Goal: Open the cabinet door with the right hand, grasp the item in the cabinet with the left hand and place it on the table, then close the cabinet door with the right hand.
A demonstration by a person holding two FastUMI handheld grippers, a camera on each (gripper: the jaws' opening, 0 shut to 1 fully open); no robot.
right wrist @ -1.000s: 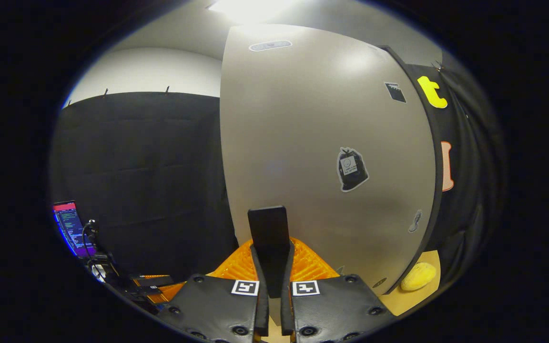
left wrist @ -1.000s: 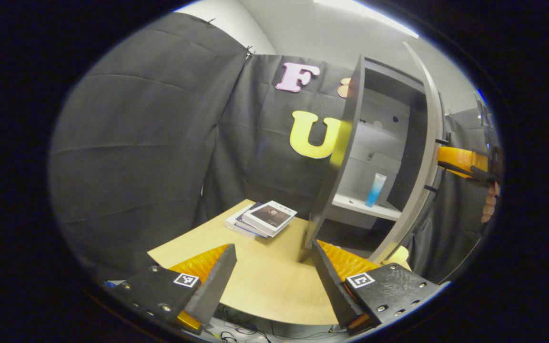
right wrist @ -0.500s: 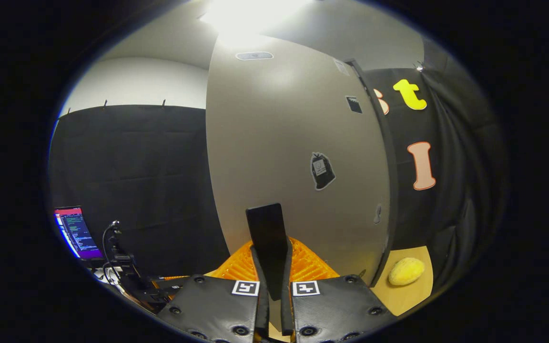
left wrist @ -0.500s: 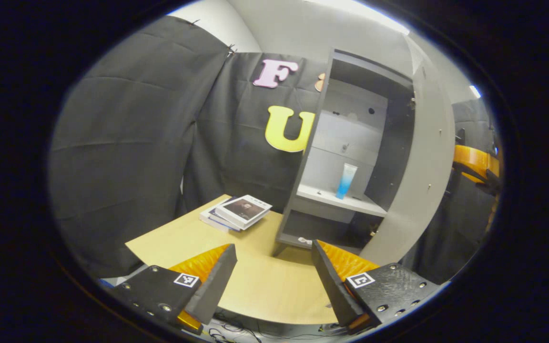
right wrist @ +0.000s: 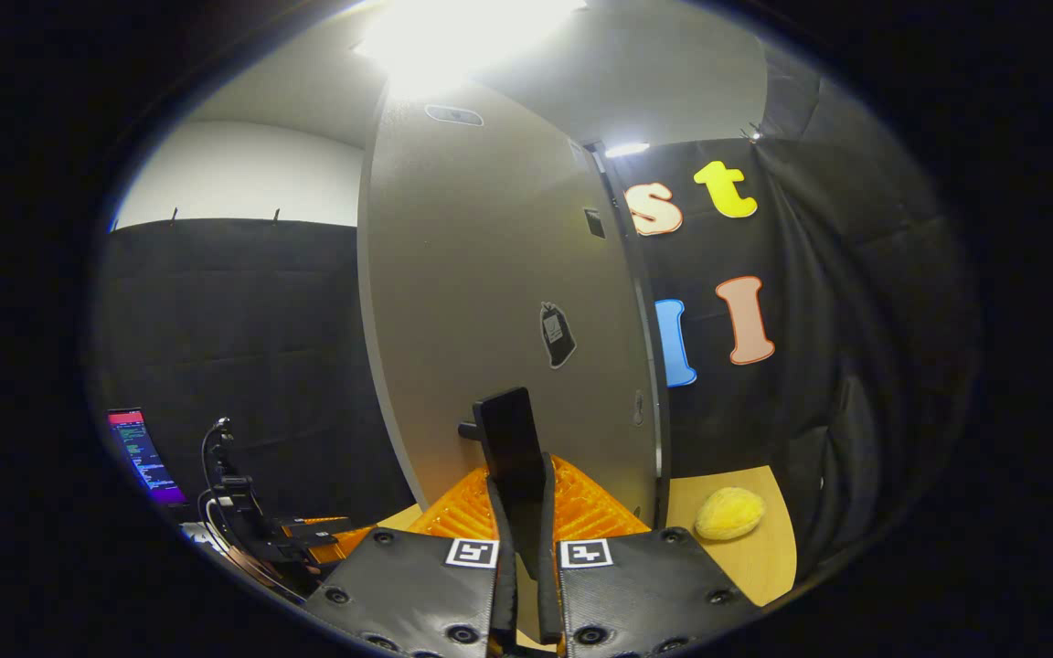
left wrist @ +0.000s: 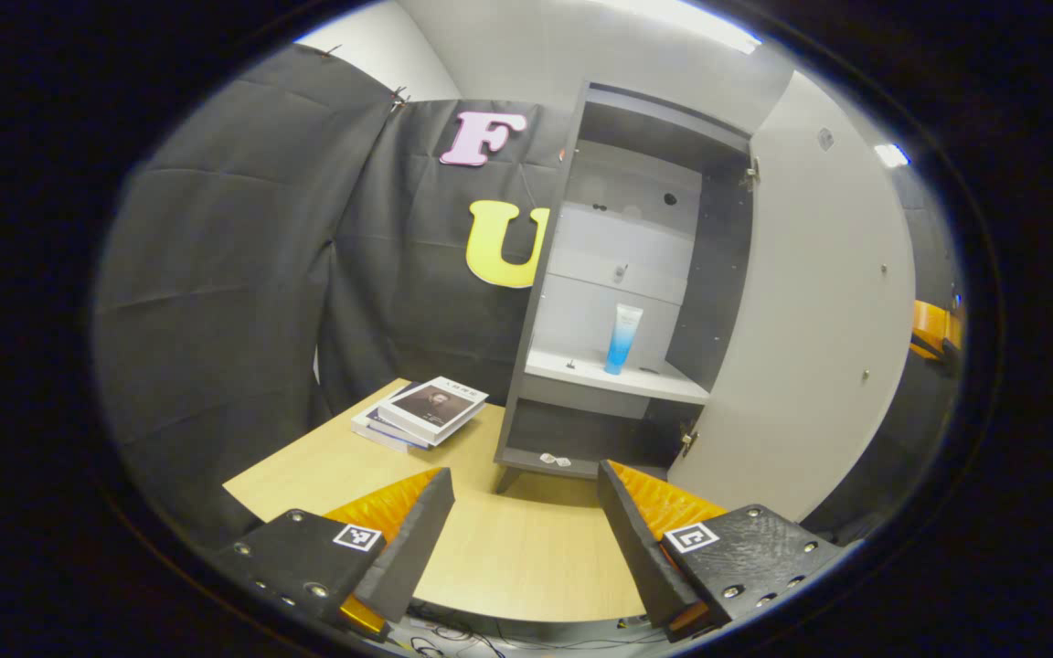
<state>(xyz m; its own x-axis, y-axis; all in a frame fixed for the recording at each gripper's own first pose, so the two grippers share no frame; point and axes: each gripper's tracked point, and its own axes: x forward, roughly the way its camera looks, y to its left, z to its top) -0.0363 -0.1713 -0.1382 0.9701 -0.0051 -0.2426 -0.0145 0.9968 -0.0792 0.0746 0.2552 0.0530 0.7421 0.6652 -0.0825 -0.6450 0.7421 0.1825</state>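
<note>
The grey cabinet [left wrist: 636, 119] stands open on the wooden table [left wrist: 508, 548]. A blue and white tube [left wrist: 622, 338] stands upright on its middle shelf. My left gripper [left wrist: 524, 475] is open over the table, well short of the cabinet, with nothing between its fingers. The door [left wrist: 810, 320] is swung out to the right, and past its edge a bit of the right gripper [left wrist: 933, 329] shows. In the right gripper view, my right gripper [right wrist: 519, 475] is shut on the dark handle [right wrist: 510, 429] on the outer face of the door [right wrist: 481, 292].
A stack of books [left wrist: 421, 413] lies on the table left of the cabinet. A small pale thing [left wrist: 554, 459] sits on the bottom shelf. A yellow lumpy object [right wrist: 729, 514] rests on the table corner [right wrist: 764, 557]. A lit screen [right wrist: 138, 443] and cabled gear [right wrist: 243, 521] stand at the left.
The door has swung further open with my right gripper on its handle. The cabinet's inside and the tube now face my left gripper, which stayed open.
</note>
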